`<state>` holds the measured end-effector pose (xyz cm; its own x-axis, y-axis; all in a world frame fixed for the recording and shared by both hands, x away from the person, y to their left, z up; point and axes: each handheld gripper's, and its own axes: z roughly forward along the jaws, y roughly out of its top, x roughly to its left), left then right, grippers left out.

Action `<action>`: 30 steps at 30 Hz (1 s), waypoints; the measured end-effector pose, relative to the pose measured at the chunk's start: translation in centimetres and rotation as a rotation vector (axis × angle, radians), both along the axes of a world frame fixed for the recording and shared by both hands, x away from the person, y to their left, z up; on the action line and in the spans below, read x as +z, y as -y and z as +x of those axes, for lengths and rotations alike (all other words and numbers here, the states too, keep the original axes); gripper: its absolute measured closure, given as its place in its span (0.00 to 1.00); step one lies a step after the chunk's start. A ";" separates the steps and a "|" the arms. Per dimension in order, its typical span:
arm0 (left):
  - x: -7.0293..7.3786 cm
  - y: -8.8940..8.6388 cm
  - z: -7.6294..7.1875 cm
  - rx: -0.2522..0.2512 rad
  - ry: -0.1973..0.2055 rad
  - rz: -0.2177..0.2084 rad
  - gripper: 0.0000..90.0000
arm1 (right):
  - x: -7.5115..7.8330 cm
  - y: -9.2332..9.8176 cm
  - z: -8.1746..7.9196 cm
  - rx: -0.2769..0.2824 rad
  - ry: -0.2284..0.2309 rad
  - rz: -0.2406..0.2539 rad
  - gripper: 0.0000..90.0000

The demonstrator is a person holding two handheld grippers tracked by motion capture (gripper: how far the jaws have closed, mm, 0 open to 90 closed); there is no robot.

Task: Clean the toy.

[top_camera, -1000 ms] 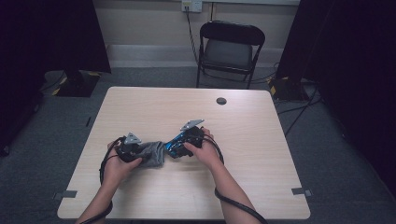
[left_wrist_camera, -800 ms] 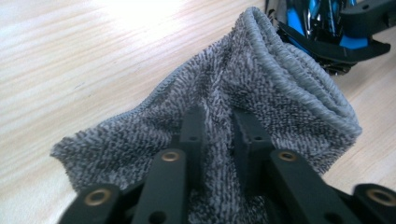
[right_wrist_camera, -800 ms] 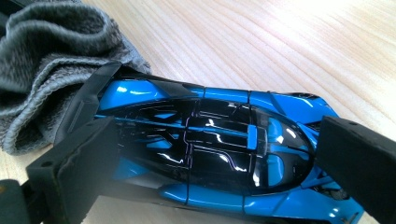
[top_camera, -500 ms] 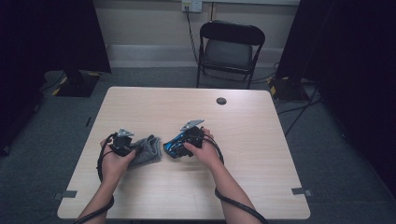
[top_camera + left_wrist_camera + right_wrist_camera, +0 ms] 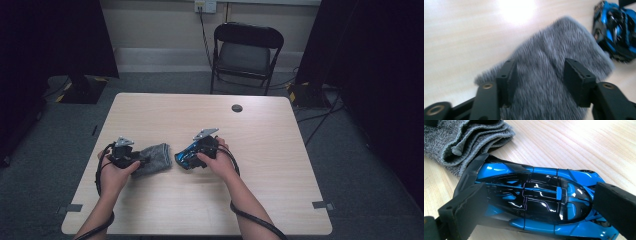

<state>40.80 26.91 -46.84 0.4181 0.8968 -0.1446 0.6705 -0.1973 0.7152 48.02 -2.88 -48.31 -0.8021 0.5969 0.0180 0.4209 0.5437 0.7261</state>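
Work in hand: wiping a blue toy car [image 5: 534,202] with a folded grey cloth [image 5: 152,157] on the pale wooden counter [image 5: 165,210].
Car: lying on the counter near its middle, held across its length by the right tongs [image 5: 541,207]; one pad bears on the tail end and the other on the nose, so these tongs are pinching the car.
Cloth: just beside the car's tail, apart from it by a narrow strip of wood in the high view; from the right gripper view the folded edge looks almost touching.
Left tongs [image 5: 541,80]: spread, and they have just been opening; the cloth lies under and between them, with the pads standing off its nap as far as the blurred view lets me judge.
Doing it well: take the cloth afresh through all its folds, near the edge facing the car, so a firm wad leads the wipe.
Right hand's part: keep the car pinned flat and steady.
Risk: a shallow bite would lift one layer and unfold the cloth.
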 end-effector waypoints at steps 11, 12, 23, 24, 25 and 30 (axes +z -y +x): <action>0.1 2.0 -3.0 -0.096 -0.080 -0.020 0.59 | -0.1 0.0 -0.1 -0.007 0.006 0.003 0.00; 0.2 2.3 -3.3 -0.108 -0.076 -0.005 0.60 | -0.1 0.0 -0.1 -0.007 0.006 0.003 0.00; 0.2 2.3 -1.2 -0.222 0.041 0.072 0.47 | 0.1 -0.1 0.0 -0.002 -0.002 -0.008 0.00; -0.1 2.4 -1.1 -0.233 0.029 0.070 0.48 | 0.0 -0.1 0.1 -0.001 -0.002 -0.007 0.00; -0.4 2.5 -1.0 -0.243 0.019 0.080 0.48 | 0.0 -0.1 0.1 0.001 -0.002 -0.007 0.00; -2.0 2.8 -1.4 -0.238 0.042 0.082 0.55 | 0.0 0.0 0.1 0.002 0.002 -0.004 0.00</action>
<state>39.45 24.14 -48.81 0.6226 0.7807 -0.0534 0.5683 -0.4042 0.7167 48.08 -2.84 -48.30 -0.8035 0.5951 0.0136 0.4180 0.5479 0.7246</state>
